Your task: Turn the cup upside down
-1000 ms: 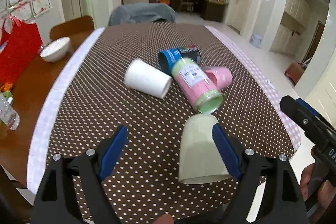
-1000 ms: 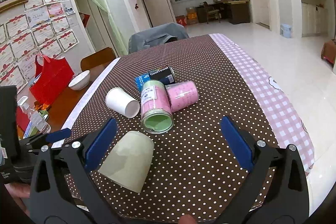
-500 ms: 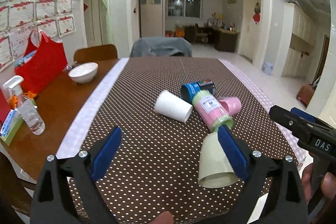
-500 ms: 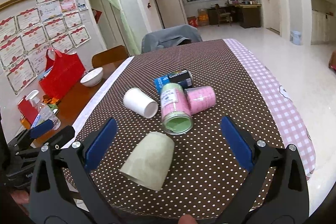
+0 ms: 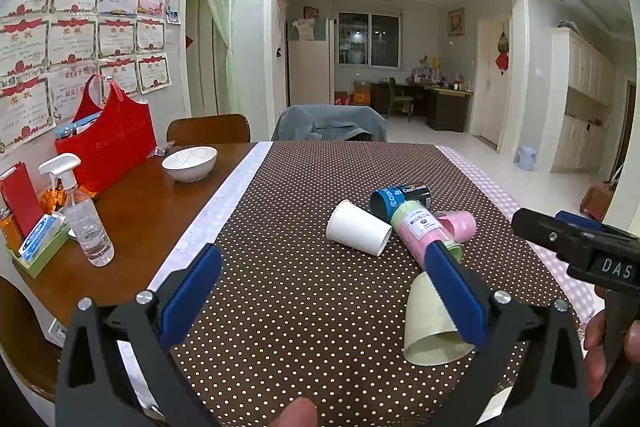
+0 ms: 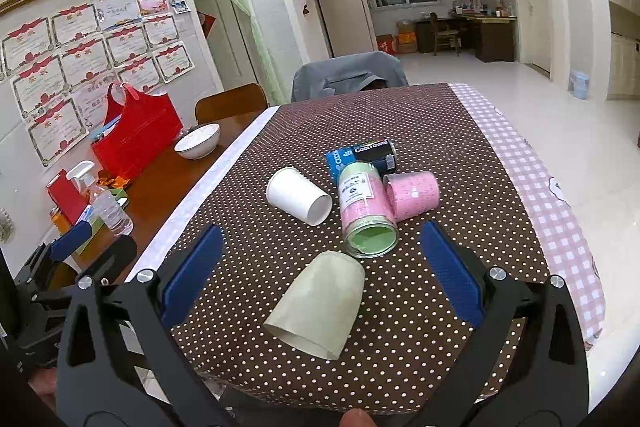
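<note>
Where it stands mouth-down on the dotted cloth [image 6: 420, 131], a pale green cup [image 6: 320, 303], both tongs [image 5: 320, 287] [image 6: 320, 267] spread apart.

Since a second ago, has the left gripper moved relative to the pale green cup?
Yes. The left gripper has pulled back and risen away from the pale green cup, which sits inverted beside the pink canister.

Left tool [image 5: 320, 279] spread wide and empty above dotted surface [image 5: 304, 303], pale green cup [image 5: 426, 327] mouth-down behind its right finger [image 5: 456, 291]; beyond it, white cup [image 5: 358, 233] on its side, touching pink-labelled jar [image 5: 420, 231].
</note>
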Demonstrator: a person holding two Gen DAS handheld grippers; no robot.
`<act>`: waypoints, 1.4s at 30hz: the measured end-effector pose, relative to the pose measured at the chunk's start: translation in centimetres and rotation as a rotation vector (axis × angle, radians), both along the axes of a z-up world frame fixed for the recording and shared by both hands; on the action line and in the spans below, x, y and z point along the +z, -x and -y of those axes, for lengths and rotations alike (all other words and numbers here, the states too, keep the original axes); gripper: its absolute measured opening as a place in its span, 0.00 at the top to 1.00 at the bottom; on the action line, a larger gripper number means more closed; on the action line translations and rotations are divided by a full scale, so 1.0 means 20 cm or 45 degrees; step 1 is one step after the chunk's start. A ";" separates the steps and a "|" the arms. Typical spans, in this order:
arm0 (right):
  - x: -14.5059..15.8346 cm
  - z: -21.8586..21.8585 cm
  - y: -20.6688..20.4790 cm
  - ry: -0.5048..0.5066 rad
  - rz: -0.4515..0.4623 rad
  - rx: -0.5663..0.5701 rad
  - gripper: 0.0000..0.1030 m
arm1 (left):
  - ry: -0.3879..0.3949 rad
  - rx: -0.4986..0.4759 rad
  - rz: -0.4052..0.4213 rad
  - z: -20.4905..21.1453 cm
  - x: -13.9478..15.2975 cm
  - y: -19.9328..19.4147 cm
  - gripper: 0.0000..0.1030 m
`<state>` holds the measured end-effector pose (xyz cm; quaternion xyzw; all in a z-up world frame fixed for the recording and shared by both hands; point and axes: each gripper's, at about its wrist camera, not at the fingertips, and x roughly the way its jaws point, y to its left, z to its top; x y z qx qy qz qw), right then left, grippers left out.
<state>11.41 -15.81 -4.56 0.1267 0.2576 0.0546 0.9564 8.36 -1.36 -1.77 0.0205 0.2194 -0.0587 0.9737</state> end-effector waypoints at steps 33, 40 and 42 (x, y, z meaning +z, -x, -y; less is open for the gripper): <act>-0.10 -0.09 -0.08 0.012 -0.146 0.052 0.06 | 0.038 0.010 -0.040 -0.10 -0.12 0.06 0.04; -0.21 -0.09 -0.18 -0.026 -0.260 0.094 0.06 | 0.042 0.007 -0.069 -0.10 -0.17 0.01 0.04; -0.24 -0.08 -0.21 -0.042 -0.297 0.094 0.06 | 0.040 0.012 -0.076 -0.10 -0.19 -0.02 0.04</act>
